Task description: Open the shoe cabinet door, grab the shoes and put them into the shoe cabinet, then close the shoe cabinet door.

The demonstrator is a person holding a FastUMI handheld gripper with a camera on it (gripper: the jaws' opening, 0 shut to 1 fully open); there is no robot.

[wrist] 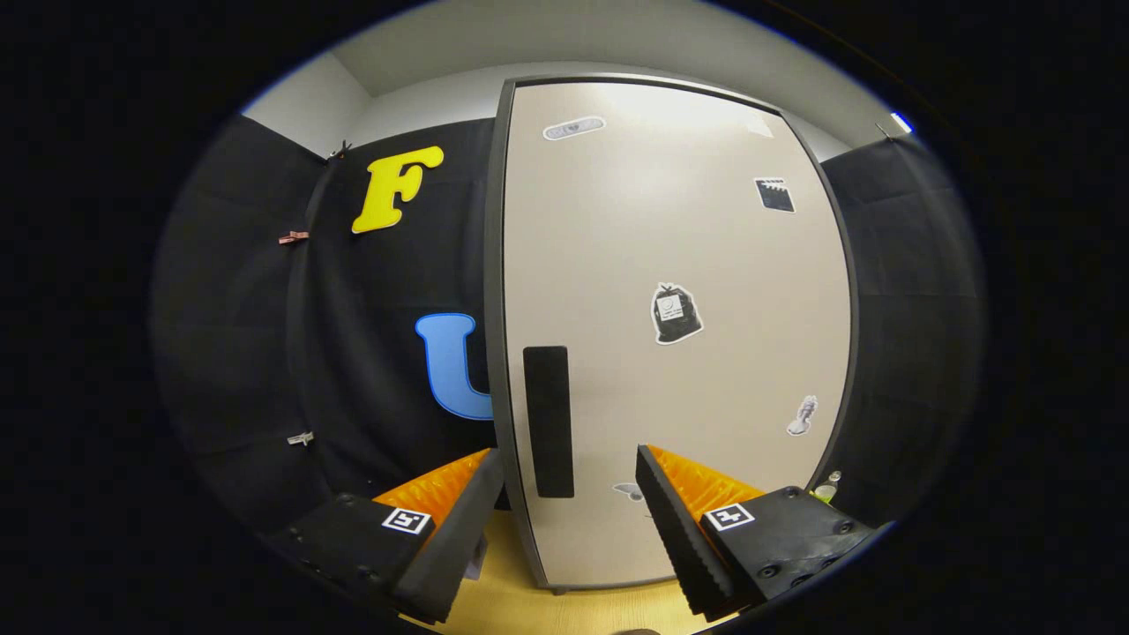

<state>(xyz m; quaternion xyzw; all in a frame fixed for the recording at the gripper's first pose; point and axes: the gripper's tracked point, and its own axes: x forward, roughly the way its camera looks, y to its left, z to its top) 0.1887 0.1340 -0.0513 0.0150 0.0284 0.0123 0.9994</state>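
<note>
A tall, pale shoe cabinet [670,335] stands upright on a light wooden floor [573,608] against a black cloth wall [265,353]. Its door [706,265] is closed and carries several small stickers. A dark vertical handle [548,422] sits low on the door, close to its left edge.

The tool [569,520] points straight at the cabinet, fingers spread wide apart and gripping nothing. The handle lies just beyond the fingers, in line with the gap between them and nearer the left finger. Nothing is touching yet, as far as can be told.

No shoes are in sight. A small greenish object [827,487], too small to identify, peeks out beside the cabinet's lower right corner.

The task looks to be at its very start, with the door still to be opened. Risks from here are judgement only. The handle looks flat and shallow, so the fingers could slide off it if they close without getting behind an edge. Pulling off-line from the hinge could drag or tip the whole cabinet. An approach too far left could miss the handle and catch the door frame.
</note>
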